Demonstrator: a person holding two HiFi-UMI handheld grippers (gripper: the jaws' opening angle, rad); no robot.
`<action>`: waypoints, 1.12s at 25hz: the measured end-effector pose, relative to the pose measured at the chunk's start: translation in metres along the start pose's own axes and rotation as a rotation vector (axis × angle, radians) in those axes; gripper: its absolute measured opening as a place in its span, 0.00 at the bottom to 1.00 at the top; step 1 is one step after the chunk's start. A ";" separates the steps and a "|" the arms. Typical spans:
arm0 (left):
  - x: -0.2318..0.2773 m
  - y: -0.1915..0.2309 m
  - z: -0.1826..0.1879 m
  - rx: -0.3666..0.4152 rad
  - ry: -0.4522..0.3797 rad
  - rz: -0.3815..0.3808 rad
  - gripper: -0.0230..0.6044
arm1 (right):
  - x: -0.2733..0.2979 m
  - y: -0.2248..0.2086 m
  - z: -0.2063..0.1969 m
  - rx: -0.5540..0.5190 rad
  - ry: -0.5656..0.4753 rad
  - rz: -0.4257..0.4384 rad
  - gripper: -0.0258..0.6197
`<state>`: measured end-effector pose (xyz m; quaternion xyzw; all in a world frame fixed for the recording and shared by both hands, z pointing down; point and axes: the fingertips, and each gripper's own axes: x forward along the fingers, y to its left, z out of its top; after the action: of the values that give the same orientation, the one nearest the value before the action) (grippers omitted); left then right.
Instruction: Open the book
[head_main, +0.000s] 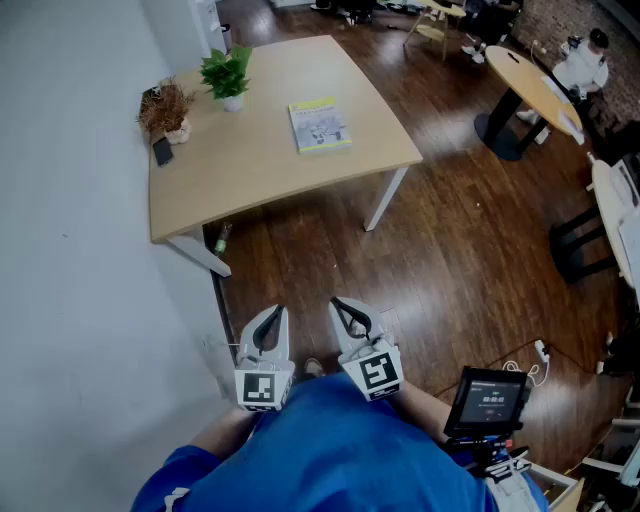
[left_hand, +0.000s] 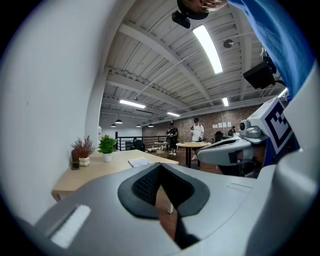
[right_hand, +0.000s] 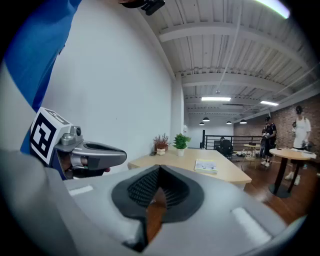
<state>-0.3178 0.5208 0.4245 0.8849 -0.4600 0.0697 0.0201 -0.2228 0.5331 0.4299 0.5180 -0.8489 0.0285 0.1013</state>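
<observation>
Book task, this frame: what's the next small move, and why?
Probably step toward the table and bring both grippers up to the book. It lies closed on the tabletop, well ahead of the left gripper and right gripper, which are both shut, empty, and held over the floor short of the table.

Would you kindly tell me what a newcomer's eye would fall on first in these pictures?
First, the closed book with its pale green cover, lying alone on the light wooden table beside the white wall. Next, the left gripper and right gripper, side by side low in the head view, both shut and empty, over the floor short of the table. A green potted plant and a dried plant stand at the table's far wall-side corner.
</observation>
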 end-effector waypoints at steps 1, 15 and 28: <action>0.003 0.000 0.001 0.003 0.000 0.003 0.05 | 0.001 -0.002 0.001 0.003 -0.003 -0.001 0.04; 0.129 -0.019 0.027 0.035 0.016 0.027 0.05 | 0.044 -0.127 0.008 0.011 -0.031 0.025 0.04; 0.237 -0.065 0.040 0.068 0.056 0.055 0.05 | 0.054 -0.242 -0.012 0.064 -0.015 0.063 0.04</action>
<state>-0.1260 0.3623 0.4202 0.8699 -0.4806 0.1107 0.0009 -0.0307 0.3758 0.4384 0.4942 -0.8642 0.0551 0.0772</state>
